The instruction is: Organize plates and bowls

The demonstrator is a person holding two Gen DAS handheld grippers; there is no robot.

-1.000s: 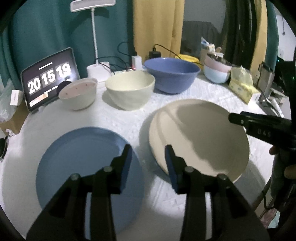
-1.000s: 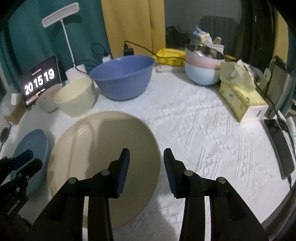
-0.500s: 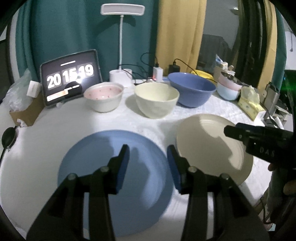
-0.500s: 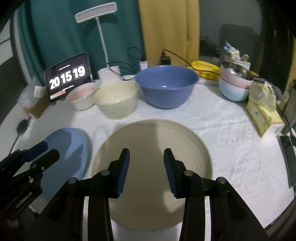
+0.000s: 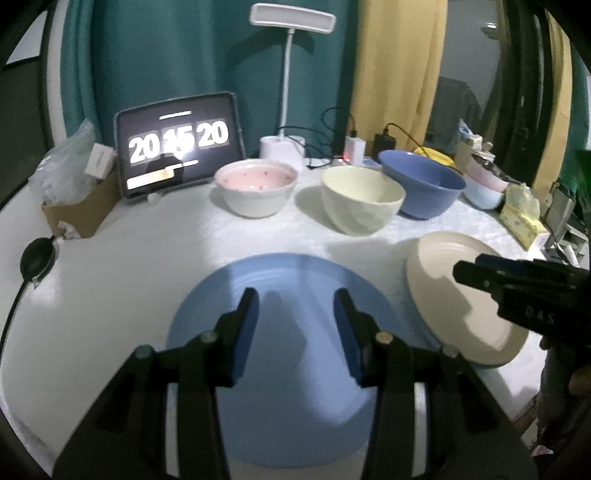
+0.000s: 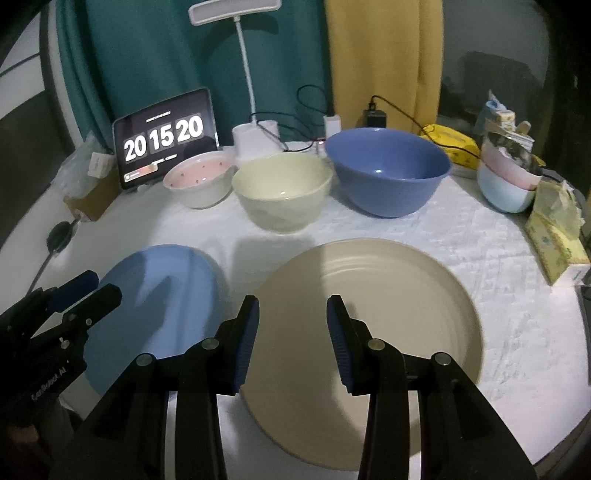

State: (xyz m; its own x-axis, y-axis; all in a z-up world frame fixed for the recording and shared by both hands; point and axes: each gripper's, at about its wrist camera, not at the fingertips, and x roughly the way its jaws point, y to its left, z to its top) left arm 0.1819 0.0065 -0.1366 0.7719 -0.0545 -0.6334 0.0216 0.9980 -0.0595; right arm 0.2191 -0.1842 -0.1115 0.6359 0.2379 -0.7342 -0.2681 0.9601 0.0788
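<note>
Bg stuff: tablet clock (image 5: 180,143) read 20 15 20, propped at back of the desk (image 5: 110,258) w/ white lamp (image 5: 291,22) beside it, tissue box (image 6: 556,243) at right edge, cardboard box (image 5: 79,210) far left.

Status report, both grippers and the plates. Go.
Left gripper open over blue plate. Right gripper open over cream plate. Plates apart, nothing stacked, nothing blocking.

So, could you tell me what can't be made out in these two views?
- Blue plate: near rim hidden behind the left gripper in the left wrist view.
- Beige plate: near edge covered by the right gripper in the right wrist view.
- Stacked bowls: contents too dark and small, right wrist view.
- Tissue box: print blurred; its near end partly cut off at the right edge.
</note>
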